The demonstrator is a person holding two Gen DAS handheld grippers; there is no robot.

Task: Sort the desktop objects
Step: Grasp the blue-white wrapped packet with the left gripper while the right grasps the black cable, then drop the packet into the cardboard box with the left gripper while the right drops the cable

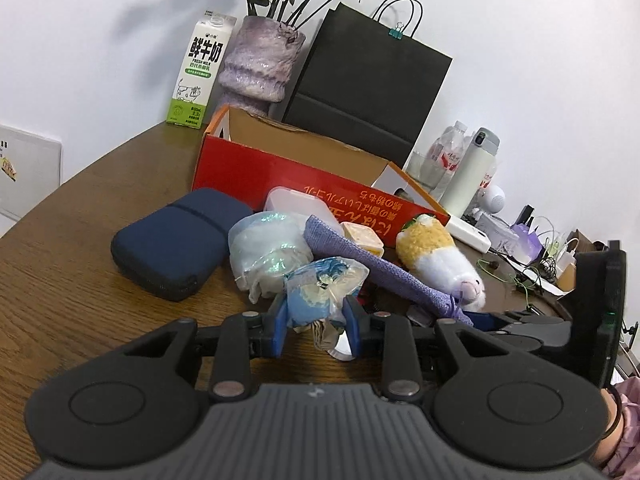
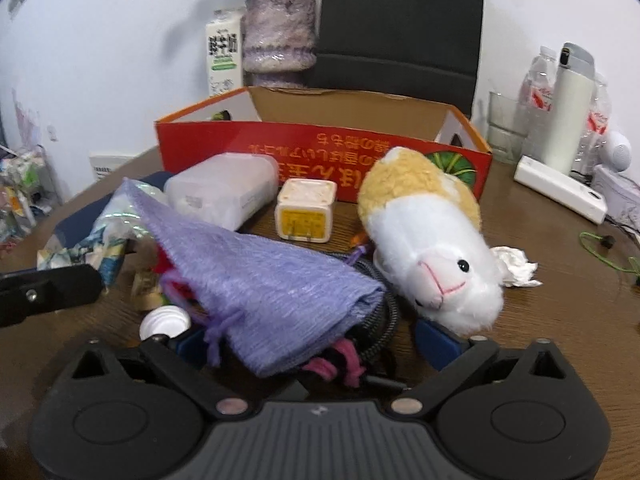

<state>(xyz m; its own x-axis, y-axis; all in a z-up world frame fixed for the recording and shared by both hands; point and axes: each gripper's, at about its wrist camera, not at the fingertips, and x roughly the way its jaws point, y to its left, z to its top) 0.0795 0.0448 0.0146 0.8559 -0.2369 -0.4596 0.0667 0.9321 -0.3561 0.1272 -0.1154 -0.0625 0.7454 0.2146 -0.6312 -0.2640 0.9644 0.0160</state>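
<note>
left hand-held gripper (image 1: 316, 320) pinches blue packet (image 1: 320, 292); right hand-held gripper (image 2: 316, 344) wide open round purple pouch (image 2: 272, 292), long axis running far-left; box (image 2: 320, 148) beyond.

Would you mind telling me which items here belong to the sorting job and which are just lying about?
For sorting: blue crinkly packet in the left gripper, purple pouch, plush toy, yellow charger, navy case, red box.

Just there: milk carton, vase, black bag, white flask.

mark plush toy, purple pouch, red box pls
plush toy (image 2: 424, 240), right wrist view, white body.
purple pouch (image 2: 272, 276), right wrist view, middle of the fabric.
red box (image 1: 256, 172), left wrist view, front wall.
</note>
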